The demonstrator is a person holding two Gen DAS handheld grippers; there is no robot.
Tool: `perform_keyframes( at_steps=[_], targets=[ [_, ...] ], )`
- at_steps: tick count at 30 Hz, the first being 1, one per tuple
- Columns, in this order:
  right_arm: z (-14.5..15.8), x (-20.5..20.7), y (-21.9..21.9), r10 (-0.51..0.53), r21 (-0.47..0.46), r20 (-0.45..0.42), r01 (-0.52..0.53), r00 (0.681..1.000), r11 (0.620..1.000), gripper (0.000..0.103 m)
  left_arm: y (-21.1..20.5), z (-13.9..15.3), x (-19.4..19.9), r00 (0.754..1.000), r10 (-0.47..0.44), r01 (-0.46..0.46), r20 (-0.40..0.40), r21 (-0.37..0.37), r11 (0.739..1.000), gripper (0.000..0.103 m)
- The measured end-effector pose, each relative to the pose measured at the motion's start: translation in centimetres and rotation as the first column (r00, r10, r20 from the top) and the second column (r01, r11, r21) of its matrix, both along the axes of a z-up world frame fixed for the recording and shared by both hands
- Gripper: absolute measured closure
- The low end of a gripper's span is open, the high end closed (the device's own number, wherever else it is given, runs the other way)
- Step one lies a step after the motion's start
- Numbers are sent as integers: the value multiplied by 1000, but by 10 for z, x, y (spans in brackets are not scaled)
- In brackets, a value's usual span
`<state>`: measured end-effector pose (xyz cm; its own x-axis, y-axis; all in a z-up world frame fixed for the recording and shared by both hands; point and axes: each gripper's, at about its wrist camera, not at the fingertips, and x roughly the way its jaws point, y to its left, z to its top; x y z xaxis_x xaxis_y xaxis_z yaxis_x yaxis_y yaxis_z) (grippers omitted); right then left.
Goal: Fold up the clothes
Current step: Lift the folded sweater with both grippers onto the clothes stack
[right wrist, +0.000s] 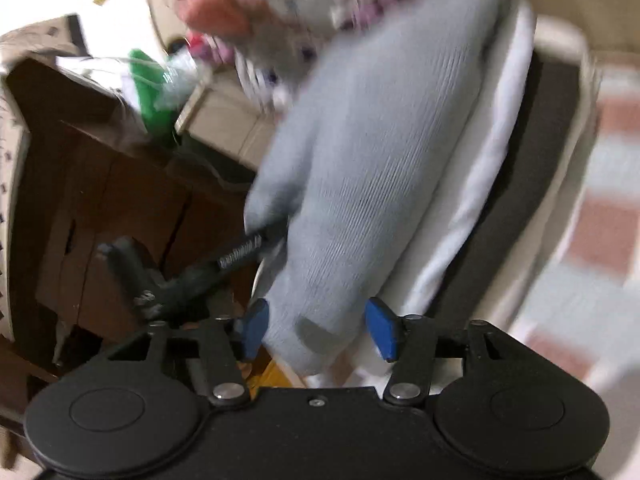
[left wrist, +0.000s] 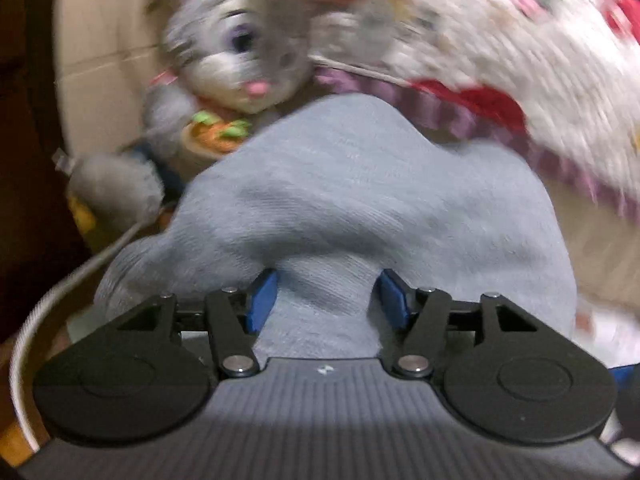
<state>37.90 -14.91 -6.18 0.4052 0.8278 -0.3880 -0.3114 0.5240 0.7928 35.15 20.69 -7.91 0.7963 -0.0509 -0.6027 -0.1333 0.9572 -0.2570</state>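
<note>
One grey-blue knit garment (left wrist: 360, 208) stretched between two tools

One floral blanket (left wrist: 500, 32) and one grey plush rabbit (left wrist: 244, 56) (blurred) lie behind; left tool (left wrist: 328, 300) and right tool (right wrist: 318, 330) each have blue pads part-closed with cloth bunched between

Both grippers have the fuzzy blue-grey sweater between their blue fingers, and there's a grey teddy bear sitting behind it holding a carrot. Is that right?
Almost. The toy is not a teddy bear: the left wrist view shows a grey plush bunny with a pink nose, holding the carrot. The rest holds: the blue-grey sweater lies between the blue fingers of the left gripper and the right gripper.
</note>
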Motion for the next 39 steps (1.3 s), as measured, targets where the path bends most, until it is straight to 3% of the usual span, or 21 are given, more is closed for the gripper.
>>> perform_keyframes(
  at_steps=[1,4,7,12,14,15,19,20,21,22,23,25,27,28,30,32,34,35,36,37,39],
  targets=[
    [6,7,-11,-35,-11,21,35,999,999,23,3,-1,3,1000,11,-11,-12,-18,1000,45],
    [20,36,-41,-152,-35,66,155,986,987,23,-5,4,5,999,-7,9,-32,54,998,45],
    [16,75,-53,-223,-16,45,224,974,975,23,-8,5,8,999,-12,15,-37,83,996,45],
    [-8,112,-35,-227,17,-48,228,973,973,23,6,-1,4,999,-13,13,-40,-9,1000,44],
    [-16,119,-20,-242,-14,-26,242,970,970,20,5,-1,4,999,-21,21,-34,16,1000,44],
    [-21,122,-15,-257,-25,-12,257,966,966,12,3,0,4,999,-18,19,-27,37,999,44],
    [-29,140,-14,-277,19,53,277,959,961,9,-10,3,1,1000,-8,9,-11,118,993,45],
    [-27,143,-15,-273,21,94,272,957,962,19,-12,3,0,1000,-9,11,-14,129,992,45],
    [-22,145,-15,-254,17,144,254,956,967,46,-12,4,0,1000,-6,8,-19,131,991,45],
    [-15,142,-16,-241,13,197,243,950,970,62,-11,5,1,1000,-2,5,-23,133,991,45],
    [-8,138,-18,-232,10,251,237,940,971,88,-10,6,0,1000,9,-6,-24,136,991,46],
    [10,112,-31,-249,74,357,238,900,968,93,-14,13,-5,999,47,-51,21,219,974,53],
    [22,85,-45,-278,138,428,242,860,960,103,-23,25,-11,992,64,-101,113,369,924,58],
    [26,75,-50,-295,131,460,264,838,956,103,-23,30,-12,987,54,-107,149,378,920,58],
    [23,75,-53,-312,12,469,348,826,938,101,-15,35,-3,989,58,-101,134,339,935,57],
    [15,83,-53,-292,-103,434,369,852,924,96,-12,30,12,995,59,-85,83,359,929,58],
    [15,77,-50,-237,-151,448,334,862,931,92,-13,19,28,998,60,-56,4,418,907,60],
    [17,71,-45,-196,-162,470,303,861,939,83,-10,14,34,997,72,-58,-17,422,905,65],
    [20,63,-39,-151,-172,497,267,855,948,61,-6,9,39,996,84,-61,-37,422,905,69],
    [21,56,-31,-106,-185,519,232,848,955,51,1,8,44,993,106,-76,-54,396,915,70],
    [24,40,-14,-16,-216,557,163,830,963,47,10,5,50,990,125,-92,-70,354,931,72]
  ],
)
